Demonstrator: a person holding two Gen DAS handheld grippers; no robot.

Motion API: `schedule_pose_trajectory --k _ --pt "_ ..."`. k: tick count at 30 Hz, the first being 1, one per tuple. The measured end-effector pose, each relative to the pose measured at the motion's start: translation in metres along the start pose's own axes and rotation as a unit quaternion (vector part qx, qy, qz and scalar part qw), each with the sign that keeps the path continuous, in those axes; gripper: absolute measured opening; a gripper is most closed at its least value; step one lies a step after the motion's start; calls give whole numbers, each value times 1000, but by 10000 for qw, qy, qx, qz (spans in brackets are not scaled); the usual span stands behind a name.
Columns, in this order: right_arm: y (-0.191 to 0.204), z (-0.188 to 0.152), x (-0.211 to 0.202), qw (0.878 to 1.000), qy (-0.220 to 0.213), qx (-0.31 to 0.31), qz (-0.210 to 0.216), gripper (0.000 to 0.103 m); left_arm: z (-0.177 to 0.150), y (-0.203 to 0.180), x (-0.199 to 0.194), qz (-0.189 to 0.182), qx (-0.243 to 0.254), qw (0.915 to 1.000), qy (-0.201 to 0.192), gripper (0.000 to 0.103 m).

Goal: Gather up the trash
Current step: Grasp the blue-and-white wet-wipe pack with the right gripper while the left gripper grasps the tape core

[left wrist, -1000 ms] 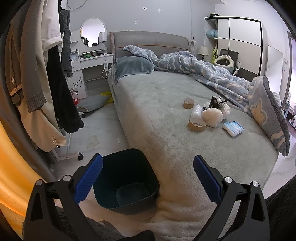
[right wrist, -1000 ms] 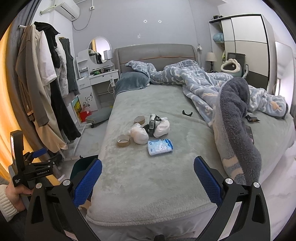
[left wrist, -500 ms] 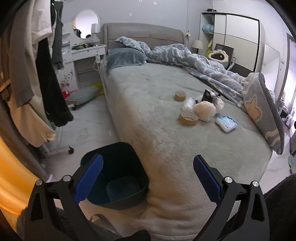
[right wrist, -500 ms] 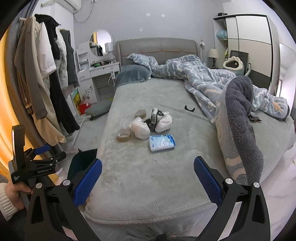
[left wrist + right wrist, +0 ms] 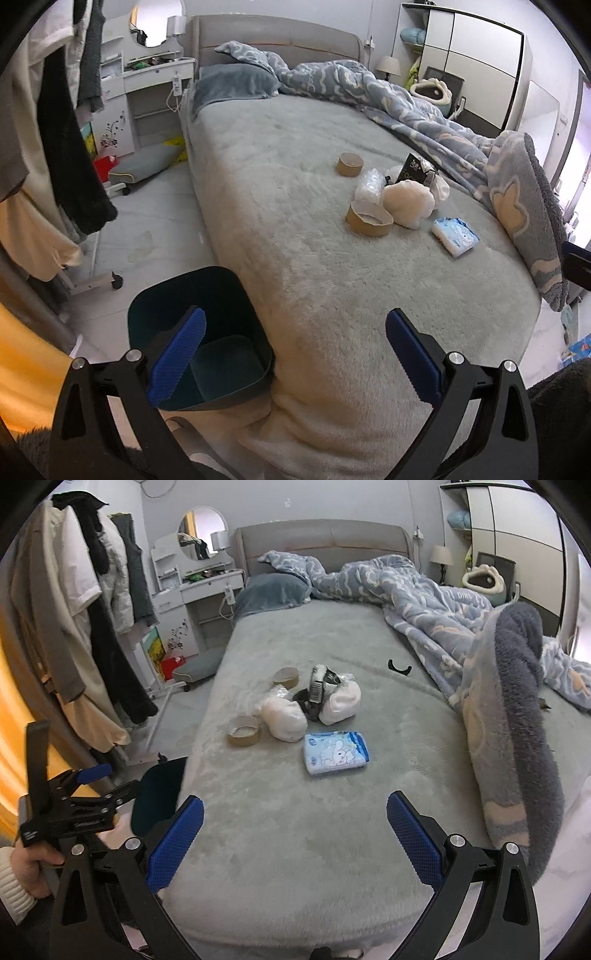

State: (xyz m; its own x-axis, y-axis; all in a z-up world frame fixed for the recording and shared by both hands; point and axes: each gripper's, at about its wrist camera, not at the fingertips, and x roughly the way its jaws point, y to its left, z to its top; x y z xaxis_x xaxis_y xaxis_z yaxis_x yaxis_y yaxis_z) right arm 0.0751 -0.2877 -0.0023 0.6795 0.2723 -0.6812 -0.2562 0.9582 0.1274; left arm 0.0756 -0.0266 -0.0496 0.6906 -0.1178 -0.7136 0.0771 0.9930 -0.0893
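Bedroom: trash on bed, both hand-held grippers empty.

The bed (image 5: 332, 812) carries the trash cluster near its left edge. A dark bin (image 5: 207, 332) stands on the floor against that edge. Left hand-held gripper (image 5: 295, 354) and right hand-held gripper (image 5: 295, 834): jaws spread wide, holding nothing. Tissue pack (image 5: 335, 752), white wads (image 5: 284, 718), tape rolls (image 5: 244, 731).

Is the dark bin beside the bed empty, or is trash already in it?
Empty, as far as visible. The left wrist view looks into the bin and shows only its bare floor; the gripper's finger hides one part.
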Motion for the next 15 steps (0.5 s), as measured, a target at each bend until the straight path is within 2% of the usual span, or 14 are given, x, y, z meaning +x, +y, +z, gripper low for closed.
schedule_pose_trajectory --k 6,11,15 --pt "-5 13 45 9991 218 -356 -101 100 12 -3 25 -76 122 9998 159 100" --pt "-18 22 78 9983 325 -455 -152 100 28 -2 42 -227 67 9996 120 99" --pt "-24 25 96 9979 418 -475 -155 100 42 -10 57 -371 223 9990 58 99"
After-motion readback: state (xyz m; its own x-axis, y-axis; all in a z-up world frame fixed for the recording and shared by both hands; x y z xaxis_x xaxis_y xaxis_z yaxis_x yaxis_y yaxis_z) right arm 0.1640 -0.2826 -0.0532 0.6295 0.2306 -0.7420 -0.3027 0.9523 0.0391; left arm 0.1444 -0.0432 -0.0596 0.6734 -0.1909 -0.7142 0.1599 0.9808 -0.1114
